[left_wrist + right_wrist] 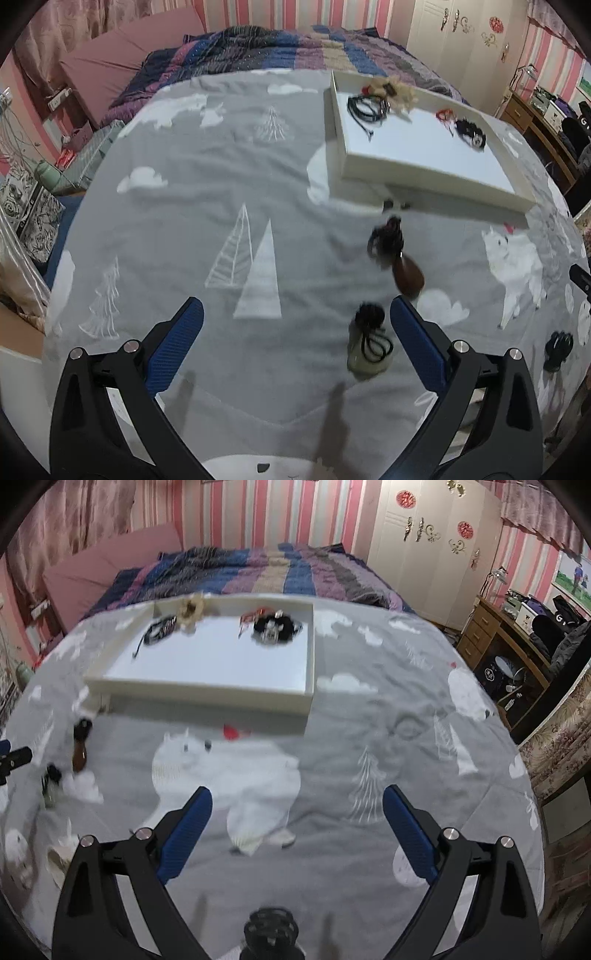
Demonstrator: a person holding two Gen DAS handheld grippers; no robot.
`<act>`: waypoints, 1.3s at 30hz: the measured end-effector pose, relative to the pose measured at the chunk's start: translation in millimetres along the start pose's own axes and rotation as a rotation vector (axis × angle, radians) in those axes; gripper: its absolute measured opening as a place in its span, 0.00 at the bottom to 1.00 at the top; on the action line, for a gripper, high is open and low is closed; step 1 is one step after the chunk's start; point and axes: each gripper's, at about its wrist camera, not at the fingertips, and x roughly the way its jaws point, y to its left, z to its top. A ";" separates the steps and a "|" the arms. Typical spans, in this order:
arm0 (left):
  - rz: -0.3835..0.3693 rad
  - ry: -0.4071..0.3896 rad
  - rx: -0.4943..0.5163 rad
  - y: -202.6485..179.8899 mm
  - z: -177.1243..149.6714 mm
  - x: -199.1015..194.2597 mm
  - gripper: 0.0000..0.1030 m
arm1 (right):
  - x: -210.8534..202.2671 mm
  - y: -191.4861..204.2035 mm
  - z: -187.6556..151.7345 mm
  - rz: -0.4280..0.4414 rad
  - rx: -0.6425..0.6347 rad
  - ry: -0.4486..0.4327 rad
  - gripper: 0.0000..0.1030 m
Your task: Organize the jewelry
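Observation:
A white tray (436, 173) (207, 692) lies on the grey blanket and holds black cords (365, 107), a beige piece (395, 92), a red piece (443, 114) and a dark bracelet (471, 134) (275, 627). On the blanket in front of it lie a brown pendant with a black cord (400, 258) (79, 753) and a pale green pendant with a black cord (369, 350) (50, 786). My left gripper (295, 314) is open above the blanket, the pale pendant just inside its right finger. My right gripper (297, 801) is open, with a dark bead bracelet (271, 930) (557, 349) below it.
The grey blanket (221, 192) with white trees and bears covers the near bed; a striped quilt (266, 572) lies behind. A white wardrobe (424, 546) and a wooden desk (509, 657) stand at the right. A pink headboard (122, 62) is at the left.

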 end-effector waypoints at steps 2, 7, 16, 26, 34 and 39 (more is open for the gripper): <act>0.010 0.002 0.005 -1.1 -4.1 2.4 0.97 | 3.9 -0.2 -6.0 0.005 0.001 0.016 0.91; -0.007 0.014 -0.003 -2.5 -6.9 7.8 0.97 | 7.7 -1.7 -12.3 0.003 0.015 0.030 0.91; -0.020 0.017 0.017 -13.3 -4.0 9.1 0.97 | -0.2 4.0 -19.2 0.009 0.000 0.031 0.91; -0.040 0.017 0.024 -25.0 -4.0 5.4 0.97 | -8.1 6.7 -39.3 0.020 -0.018 0.064 0.91; -0.036 0.025 0.050 -38.7 -5.3 7.7 0.97 | -6.5 13.8 -55.4 0.011 -0.057 0.123 0.91; -0.053 0.063 0.069 -42.7 3.0 10.7 0.97 | -2.3 12.2 -54.9 0.040 -0.064 0.180 0.91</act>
